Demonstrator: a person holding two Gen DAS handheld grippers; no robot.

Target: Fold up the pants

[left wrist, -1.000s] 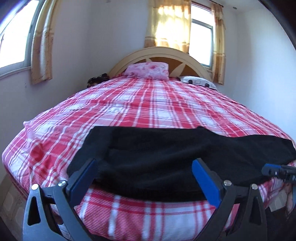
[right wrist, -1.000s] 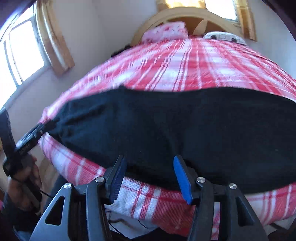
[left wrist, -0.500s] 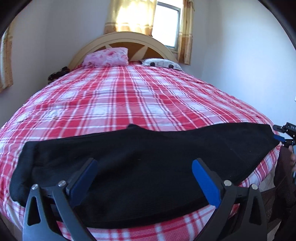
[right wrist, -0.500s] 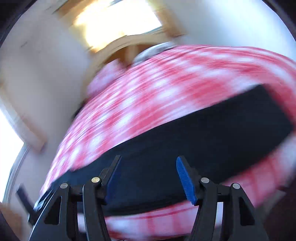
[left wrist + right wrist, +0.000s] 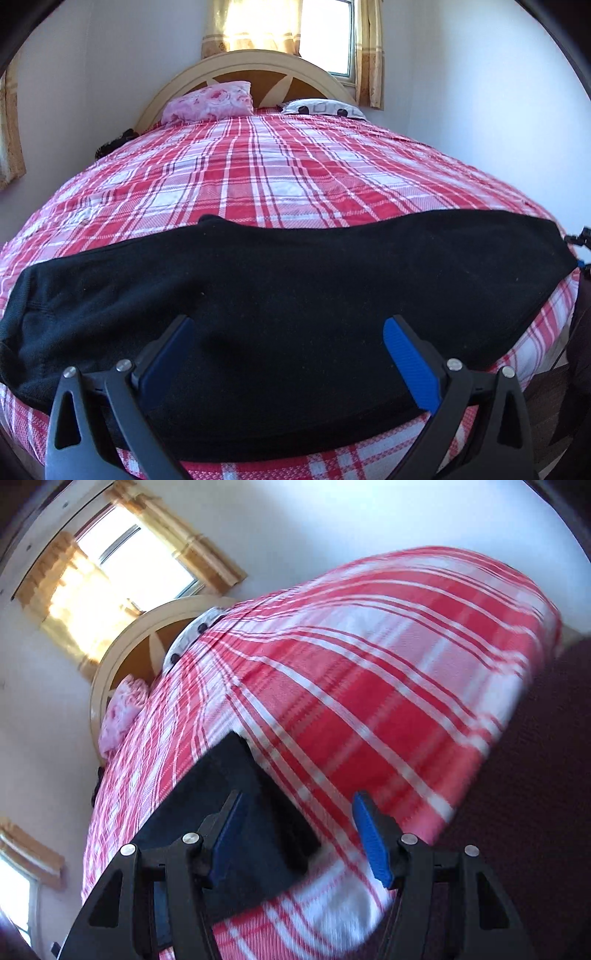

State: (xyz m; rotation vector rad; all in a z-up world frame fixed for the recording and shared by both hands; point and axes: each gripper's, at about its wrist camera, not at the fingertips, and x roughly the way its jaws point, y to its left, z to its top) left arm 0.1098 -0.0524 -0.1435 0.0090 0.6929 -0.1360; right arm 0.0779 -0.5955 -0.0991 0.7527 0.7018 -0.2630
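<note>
Black pants [image 5: 295,295] lie flat and stretched sideways across the foot of the bed on the red plaid sheet [image 5: 258,177]. My left gripper [image 5: 288,339] is open and empty, hovering just above the pants' near edge at the middle. In the right wrist view the pants' right end [image 5: 229,812] shows as a dark strip. My right gripper [image 5: 295,830] is open and empty, rolled sideways, with the end of the pants between and below its fingers. Its tip also shows at the right edge of the left wrist view [image 5: 581,251].
A pink pillow [image 5: 210,101] and a white patterned pillow [image 5: 325,108] lie at the arched headboard [image 5: 240,62]. Curtained windows are behind the bed and on the left wall. A dark surface [image 5: 535,775] borders the bed's corner in the right wrist view.
My left gripper has moved right along the pants to their middle. My right gripper has swung right to the pants' end and rolled sideways. Both stayed open.
</note>
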